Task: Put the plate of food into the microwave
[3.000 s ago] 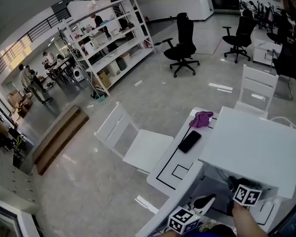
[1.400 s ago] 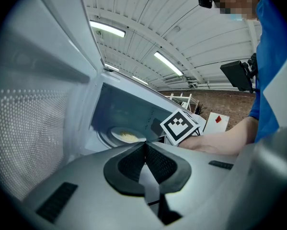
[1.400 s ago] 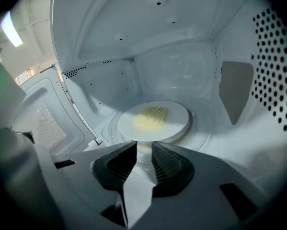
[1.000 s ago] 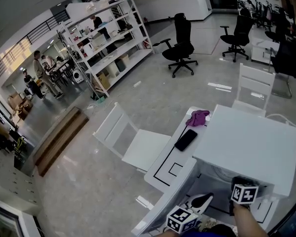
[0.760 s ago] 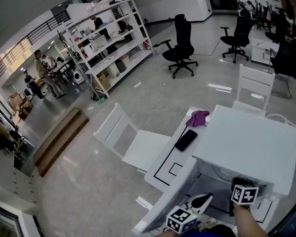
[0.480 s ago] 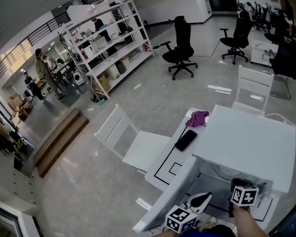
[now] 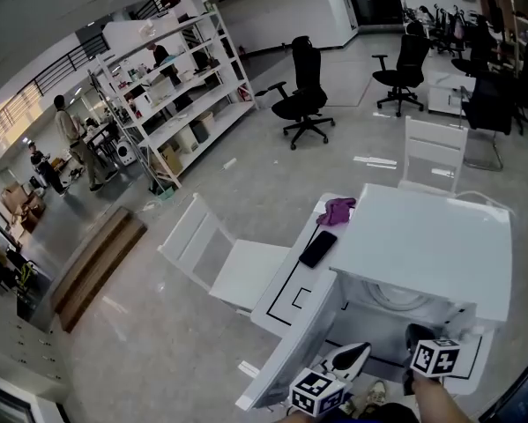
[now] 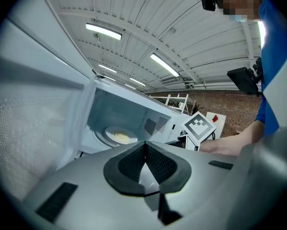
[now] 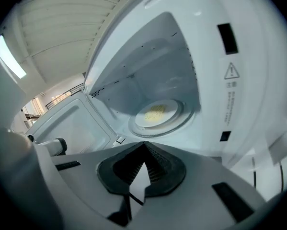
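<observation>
The white microwave (image 7: 427,241) stands open, its door (image 8: 33,109) swung out to the left. Inside, a white plate with yellow food (image 9: 156,114) rests on the turntable, and the same plate (image 8: 118,136) shows in the left gripper view and faintly in the head view (image 7: 396,296). My left gripper (image 8: 144,146) is shut and holds nothing, just outside the opening beside the door. My right gripper (image 9: 144,146) is shut too, empty, pointing down at the cavity from the front. Both grippers, left (image 7: 356,355) and right (image 7: 420,337), sit at the bottom of the head view.
A white table (image 7: 286,293) with black outlines carries a black phone (image 7: 317,248) and a purple cloth (image 7: 337,210) left of the microwave. A white chair (image 7: 219,258) stands beside it. Shelves (image 7: 180,86), office chairs (image 7: 301,91) and people are far off.
The head view has swung, so the microwave and table sit slightly further left and higher. Both grippers stay shut at the opening; the right one has shifted a little.
</observation>
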`<state>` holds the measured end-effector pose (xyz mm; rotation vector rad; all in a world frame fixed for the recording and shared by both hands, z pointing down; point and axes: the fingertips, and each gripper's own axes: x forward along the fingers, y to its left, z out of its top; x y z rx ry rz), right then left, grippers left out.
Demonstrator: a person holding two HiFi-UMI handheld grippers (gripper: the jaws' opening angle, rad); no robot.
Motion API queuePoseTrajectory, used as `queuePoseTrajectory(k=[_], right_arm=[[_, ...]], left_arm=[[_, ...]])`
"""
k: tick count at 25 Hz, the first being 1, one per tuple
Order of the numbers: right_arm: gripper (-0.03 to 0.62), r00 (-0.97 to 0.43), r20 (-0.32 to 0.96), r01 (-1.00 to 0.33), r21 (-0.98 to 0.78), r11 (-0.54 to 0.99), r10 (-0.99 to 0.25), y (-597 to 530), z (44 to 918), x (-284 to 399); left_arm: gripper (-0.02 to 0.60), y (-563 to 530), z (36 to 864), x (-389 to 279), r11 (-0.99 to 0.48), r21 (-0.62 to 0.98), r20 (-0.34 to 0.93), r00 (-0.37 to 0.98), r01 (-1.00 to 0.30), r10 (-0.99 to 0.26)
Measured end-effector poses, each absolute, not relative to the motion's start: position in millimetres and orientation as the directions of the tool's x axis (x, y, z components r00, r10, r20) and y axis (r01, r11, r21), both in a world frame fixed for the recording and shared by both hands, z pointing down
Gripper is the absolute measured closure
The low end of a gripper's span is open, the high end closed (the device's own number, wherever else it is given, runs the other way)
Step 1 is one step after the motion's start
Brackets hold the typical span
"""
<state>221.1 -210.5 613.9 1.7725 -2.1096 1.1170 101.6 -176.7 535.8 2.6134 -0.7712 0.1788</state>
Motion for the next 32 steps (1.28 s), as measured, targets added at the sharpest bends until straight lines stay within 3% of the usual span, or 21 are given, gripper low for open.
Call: queuePoseTrajectory(k=[32], right_arm=[[0.595, -0.417, 0.381, -0.815, -0.559, 0.154, -0.825, -35, 559, 265]], left_arm=[[0.578, -69, 537, 136, -0.704, 0.369, 0.221, 0.793, -0.606, -0.567]])
